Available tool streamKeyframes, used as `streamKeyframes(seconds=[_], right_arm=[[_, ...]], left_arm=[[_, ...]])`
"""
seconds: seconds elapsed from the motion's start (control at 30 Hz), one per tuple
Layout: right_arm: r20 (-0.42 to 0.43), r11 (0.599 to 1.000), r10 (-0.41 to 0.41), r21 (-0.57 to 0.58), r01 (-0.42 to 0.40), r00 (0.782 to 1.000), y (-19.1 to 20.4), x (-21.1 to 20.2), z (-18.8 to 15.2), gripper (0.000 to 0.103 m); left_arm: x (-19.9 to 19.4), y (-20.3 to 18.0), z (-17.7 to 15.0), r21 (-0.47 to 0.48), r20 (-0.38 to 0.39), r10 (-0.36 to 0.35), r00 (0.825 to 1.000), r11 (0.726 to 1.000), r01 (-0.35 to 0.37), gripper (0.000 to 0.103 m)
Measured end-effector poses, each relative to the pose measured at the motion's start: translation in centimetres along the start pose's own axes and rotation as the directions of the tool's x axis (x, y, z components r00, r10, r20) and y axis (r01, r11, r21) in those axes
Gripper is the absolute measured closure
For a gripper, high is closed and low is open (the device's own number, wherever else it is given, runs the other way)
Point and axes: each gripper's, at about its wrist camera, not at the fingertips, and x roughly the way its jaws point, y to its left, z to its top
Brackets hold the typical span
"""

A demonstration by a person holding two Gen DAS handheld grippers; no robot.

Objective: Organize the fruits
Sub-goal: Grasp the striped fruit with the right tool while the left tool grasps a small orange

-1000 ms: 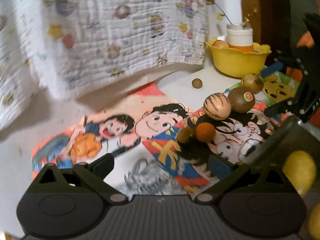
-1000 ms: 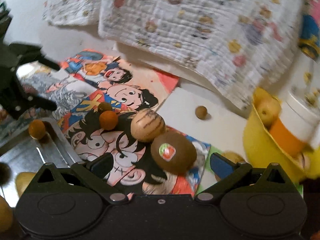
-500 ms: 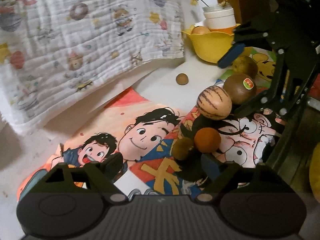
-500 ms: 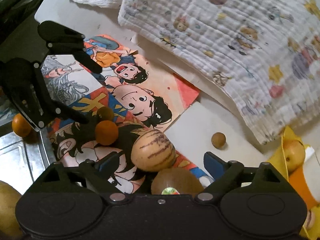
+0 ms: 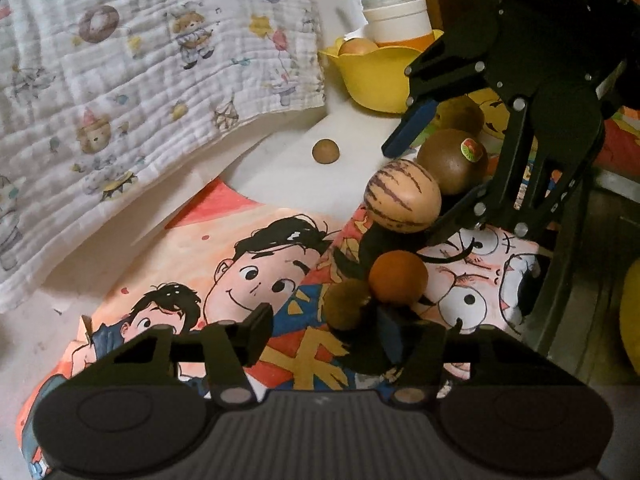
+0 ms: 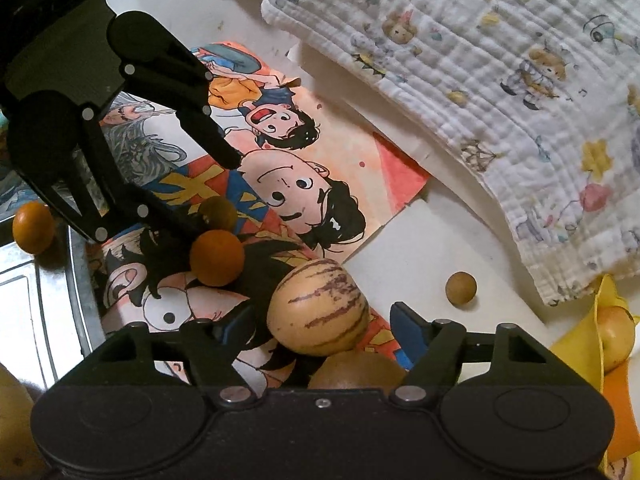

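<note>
**A:** The left gripper (image 5: 332, 332) first. Has it got anything?

**B:** Not yet. Its jaws have just been closing but stand apart. The small brown fruit (image 5: 346, 304) sits between them, close to the right finger, and isn't pinched. The orange fruit (image 5: 398, 278) touches it on the far right side.

**A:** So what's the risk?

**B:** I think the right finger could catch the orange one as well, or shove it. Either round fruit could then roll away across the cartoon mat (image 5: 256, 264).

**A:** And the right gripper (image 6: 320, 320)?

**B:** Much the same. Its jaws have just been closing and are apart, straddling the striped fruit (image 6: 316, 308). A gap shows at the right pad, so there's no clamp. The kiwi (image 6: 356, 372) lies just nearer, right against it.

**A:** What could go wrong there?

**B:** That skin looks smooth and the shape is like an egg. An off-centre squeeze could pop it out toward the orange fruit, or bump the kiwi loose. Both tools are also working on the same tight cluster, so their fingers might knock together.

**A:** Where does the fruit go?

**B:** I can't tell. The metal tray (image 6: 20, 312) at the left and the yellow bowl (image 5: 376, 80) at the far right both hold fruit.
</note>
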Motion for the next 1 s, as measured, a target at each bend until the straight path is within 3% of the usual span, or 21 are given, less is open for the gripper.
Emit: streamKeyframes(seconds=[0.2, 0.37, 0.53, 0.77, 1.0], right_arm=[[0.002, 1.000, 0.010, 0.009, -0.010, 1.000, 0.11, 0.45, -0.09, 0.038], [0.006, 1.000, 0.016, 0.024, -0.016, 1.000, -0.01, 0.56, -0.06, 0.045], [0.007, 0.999, 0.016, 0.029, -0.016, 1.000, -0.07, 0.60, -0.09, 0.045], [0.019, 0.999, -0.003, 0.050, 0.002, 1.000, 0.07, 0.41, -0.27, 0.045], [0.066, 0.995, -0.059, 0.090, 0.053, 0.996, 0.86, 0.00, -0.81, 0.046]], left_arm=[[0.38, -0.02, 0.33, 0.019, 0.007, -0.020, 1.000, 1.000, 0.020, 0.047], [0.68, -0.04, 0.51, 0.019, 0.012, -0.043, 0.999, 0.999, 0.043, 0.062], [0.92, -0.10, 0.52, 0.004, 0.015, -0.064, 0.998, 0.998, 0.064, 0.074], [0.93, -0.11, 0.40, -0.032, 0.029, -0.054, 0.998, 0.998, 0.055, 0.075], [0.30, -0.06, 0.08, -0.143, 0.010, -0.023, 1.000, 0.989, 0.024, 0.075]])
